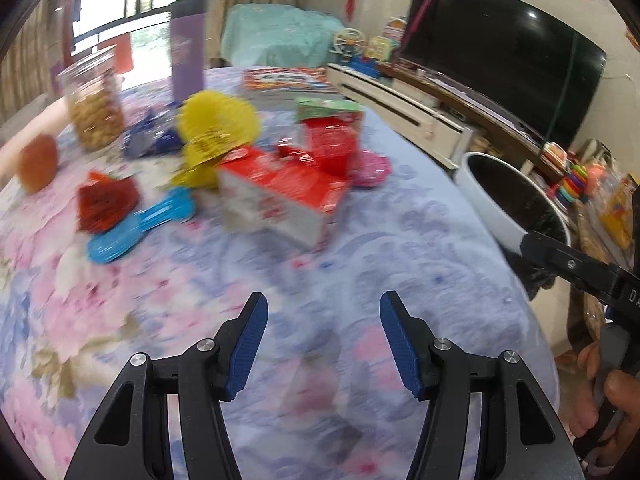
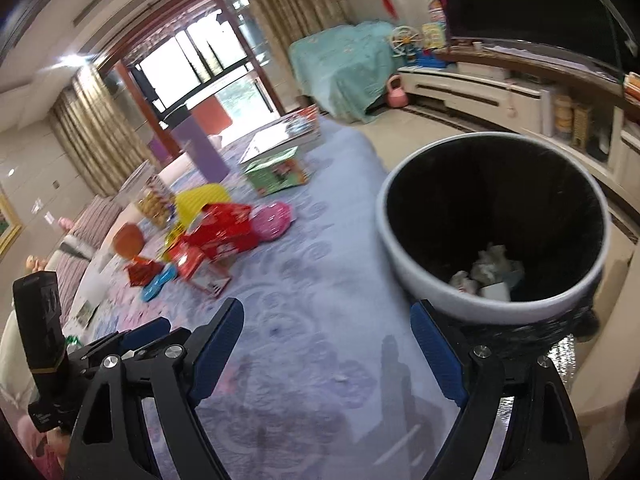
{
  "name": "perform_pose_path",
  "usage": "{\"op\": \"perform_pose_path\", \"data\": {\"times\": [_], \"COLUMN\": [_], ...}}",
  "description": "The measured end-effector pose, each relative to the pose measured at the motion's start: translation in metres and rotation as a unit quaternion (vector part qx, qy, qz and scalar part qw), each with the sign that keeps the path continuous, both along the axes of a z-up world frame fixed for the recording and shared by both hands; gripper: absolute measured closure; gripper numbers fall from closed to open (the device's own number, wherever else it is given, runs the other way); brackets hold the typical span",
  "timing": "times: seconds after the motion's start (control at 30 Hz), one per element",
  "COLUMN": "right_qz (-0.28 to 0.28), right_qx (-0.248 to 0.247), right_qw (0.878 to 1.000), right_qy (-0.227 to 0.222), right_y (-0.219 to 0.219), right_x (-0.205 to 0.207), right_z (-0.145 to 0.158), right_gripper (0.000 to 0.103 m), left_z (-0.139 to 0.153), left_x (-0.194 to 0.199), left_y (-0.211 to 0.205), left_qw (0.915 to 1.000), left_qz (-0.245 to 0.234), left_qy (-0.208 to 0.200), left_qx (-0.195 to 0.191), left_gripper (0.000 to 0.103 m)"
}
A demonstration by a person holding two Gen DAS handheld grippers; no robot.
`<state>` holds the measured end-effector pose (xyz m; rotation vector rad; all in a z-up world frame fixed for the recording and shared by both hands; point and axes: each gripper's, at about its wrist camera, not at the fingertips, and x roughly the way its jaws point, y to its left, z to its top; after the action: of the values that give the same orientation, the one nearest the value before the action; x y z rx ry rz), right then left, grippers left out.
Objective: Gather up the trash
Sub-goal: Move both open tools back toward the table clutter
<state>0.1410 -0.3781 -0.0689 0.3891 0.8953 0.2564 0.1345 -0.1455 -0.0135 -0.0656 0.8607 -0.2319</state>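
Left hand-held gripper (image 1: pixel 324 338) released, nothing held, above floral-clothed counter (image 1: pixel 400 240). Right hand-held gripper (image 2: pixel 328 344) released, empty, beside bin (image 2: pixel 400 248). Crumpled scraps (image 2: pixel 490 268) seen in bin. Wrapper pile (image 1: pixel 280 184) untouched mid-counter. Judged: between pickups; next reach to red carton, jaws closed on edge.
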Motion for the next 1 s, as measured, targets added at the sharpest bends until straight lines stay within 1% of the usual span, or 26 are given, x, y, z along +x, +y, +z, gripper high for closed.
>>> {"op": "perform_pose_path", "data": {"times": [0.13, 0.47, 0.67, 1.0], "right_qz": [0.021, 0.074, 0.099, 0.130], "right_qx": [0.002, 0.007, 0.005, 0.000], "right_qw": [1.000, 0.997, 0.995, 0.991], "right_qy": [0.004, 0.003, 0.009, 0.005], "right_y": [0.020, 0.071, 0.099, 0.131], "right_x": [0.000, 0.003, 0.009, 0.023], "right_z": [-0.003, -0.007, -0.013, -0.016], "right_gripper": [0.016, 0.016, 0.016, 0.016], "left_z": [0.001, -0.005, -0.008, -0.011], "left_x": [-0.011, -0.012, -0.008, 0.005], "left_y": [0.024, 0.073, 0.088, 0.106], "left_qw": [0.9995, 0.9959, 0.9941, 0.9934], "left_qz": [0.032, 0.089, 0.107, 0.114], "left_qy": [0.003, 0.010, 0.013, 0.011], "left_qx": [-0.003, -0.007, -0.009, -0.006], "left_gripper": [0.045, 0.045, 0.045, 0.045]}}
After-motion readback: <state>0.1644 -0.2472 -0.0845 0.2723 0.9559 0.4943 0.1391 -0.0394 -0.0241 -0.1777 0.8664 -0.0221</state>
